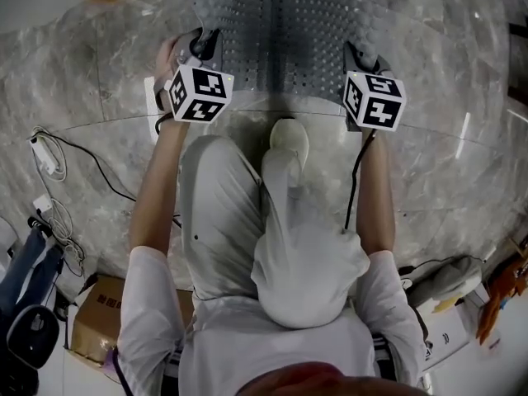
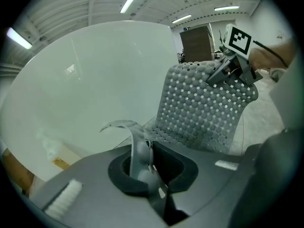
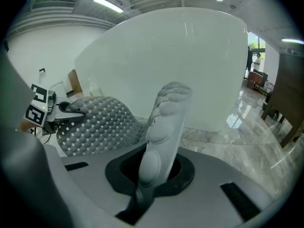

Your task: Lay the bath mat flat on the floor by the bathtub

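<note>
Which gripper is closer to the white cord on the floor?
The left gripper; the white cord lies on its side, the right gripper across the mat.

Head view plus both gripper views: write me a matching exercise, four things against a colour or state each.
Things:
1. bath mat
2. bathtub
3. cardboard box
4. left gripper

Descriptions:
A. brown, at the lower left of the head view
B. fingers shut on the mat's edge
C. white and smooth
D. grey and studded

Pairs: 1-D, 2-C, 3-A, 4-B
</note>
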